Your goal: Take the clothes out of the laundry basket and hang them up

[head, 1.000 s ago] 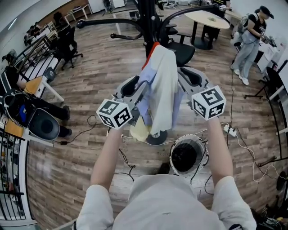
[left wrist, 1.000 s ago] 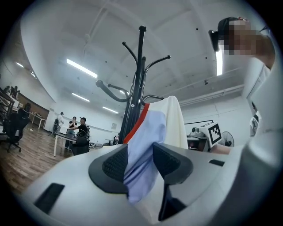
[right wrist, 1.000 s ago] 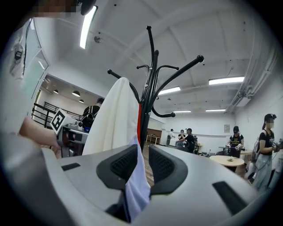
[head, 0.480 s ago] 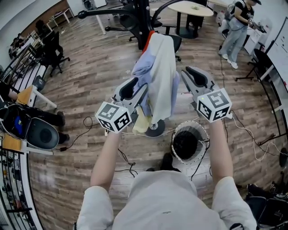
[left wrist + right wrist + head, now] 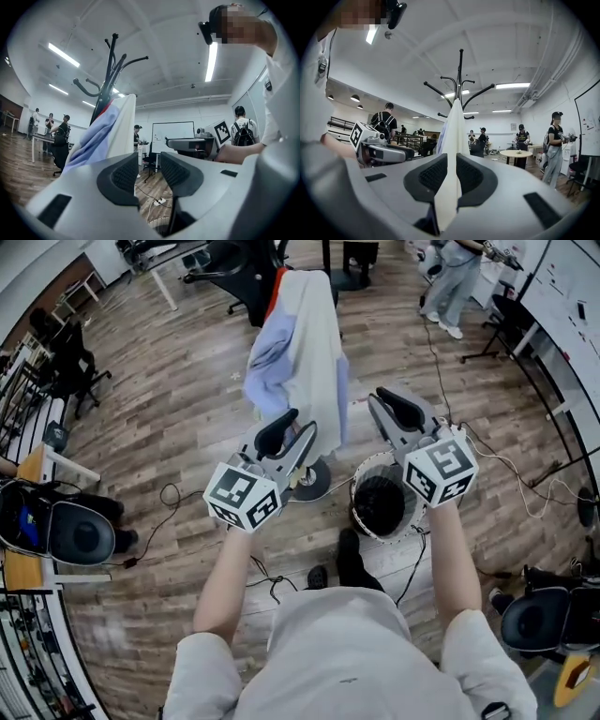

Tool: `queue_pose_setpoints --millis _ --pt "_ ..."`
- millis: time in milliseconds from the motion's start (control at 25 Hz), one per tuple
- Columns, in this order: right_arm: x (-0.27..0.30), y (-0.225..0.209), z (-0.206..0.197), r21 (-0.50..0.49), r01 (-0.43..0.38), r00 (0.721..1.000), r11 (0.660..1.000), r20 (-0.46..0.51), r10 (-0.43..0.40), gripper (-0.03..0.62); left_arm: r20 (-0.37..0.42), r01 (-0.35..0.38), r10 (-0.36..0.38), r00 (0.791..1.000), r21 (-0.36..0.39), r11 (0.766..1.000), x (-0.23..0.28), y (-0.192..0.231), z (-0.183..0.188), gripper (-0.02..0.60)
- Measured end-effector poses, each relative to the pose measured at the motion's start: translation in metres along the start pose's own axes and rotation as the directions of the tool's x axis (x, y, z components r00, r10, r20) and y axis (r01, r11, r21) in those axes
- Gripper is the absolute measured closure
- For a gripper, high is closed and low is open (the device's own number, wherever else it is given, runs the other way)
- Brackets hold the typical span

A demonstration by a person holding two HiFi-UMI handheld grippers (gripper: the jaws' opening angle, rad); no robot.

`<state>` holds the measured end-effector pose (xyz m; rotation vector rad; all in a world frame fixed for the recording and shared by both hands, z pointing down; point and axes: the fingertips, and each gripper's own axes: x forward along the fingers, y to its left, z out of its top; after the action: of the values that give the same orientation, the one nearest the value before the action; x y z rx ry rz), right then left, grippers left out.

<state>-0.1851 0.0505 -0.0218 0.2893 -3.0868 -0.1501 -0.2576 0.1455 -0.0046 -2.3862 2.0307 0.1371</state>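
- The right gripper (image 5: 451, 161) kept its jaws at a narrow gap, having just been closing. Nothing was pressed between them, and the hung cream garment (image 5: 314, 343) showed through the gap from beyond.
- The left gripper (image 5: 149, 161) held its jaws apart and empty. Floorboards and a power strip (image 5: 158, 201) were visible between them.
- Both grippers were held level on the person's side of the coat stand (image 5: 460, 79), each clear of the clothes. The left one was in line with the stand and the right one off to its side.
- The clothes hung draped over the coat stand. The cream garment lay outermost, a lilac-blue garment (image 5: 272, 362) was beside it, and a strip of red cloth (image 5: 277, 292) showed at the top.
- The laundry basket (image 5: 361, 526), round and pale-rimmed, stood on the wooden floor (image 5: 187, 427) just beside the stand's round base (image 5: 317, 486). Its inside was too dark to read.
- Beyond the coat stand, several people stood about the room near a round worktop (image 5: 515, 152).
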Motion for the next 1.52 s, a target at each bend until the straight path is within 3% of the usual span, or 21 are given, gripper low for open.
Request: queue_pose_setpoints --millis 400,760,1160,1520 --pt "-0.062 0.045 -0.036 0.043 0.057 0.997 0.997 -0.054 -0.055 0.543 -0.053 0.111 -0.112 0.992 -0.013 0.994 -0.014 -0.050 -0.032 0.488" --pt "-0.097 0.065 -0.049 0.093 0.124 0.990 0.988 -0.071 -0.118 0.556 -0.076 0.222 -0.222 0.972 -0.008 0.975 -0.012 -0.093 -0.040 0.517" --pt "-0.124 0.061 -0.075 0.156 0.192 0.977 0.969 -0.119 -0.174 0.580 -0.112 0.235 -0.236 0.965 -0.019 0.972 -0.014 -0.105 -0.055 0.545" --pt "-0.130 0.063 -0.085 0.173 0.181 0.979 0.968 -0.121 -0.161 0.586 -0.139 0.230 -0.229 0.964 -0.011 0.973 -0.014 -0.109 -0.065 0.551"
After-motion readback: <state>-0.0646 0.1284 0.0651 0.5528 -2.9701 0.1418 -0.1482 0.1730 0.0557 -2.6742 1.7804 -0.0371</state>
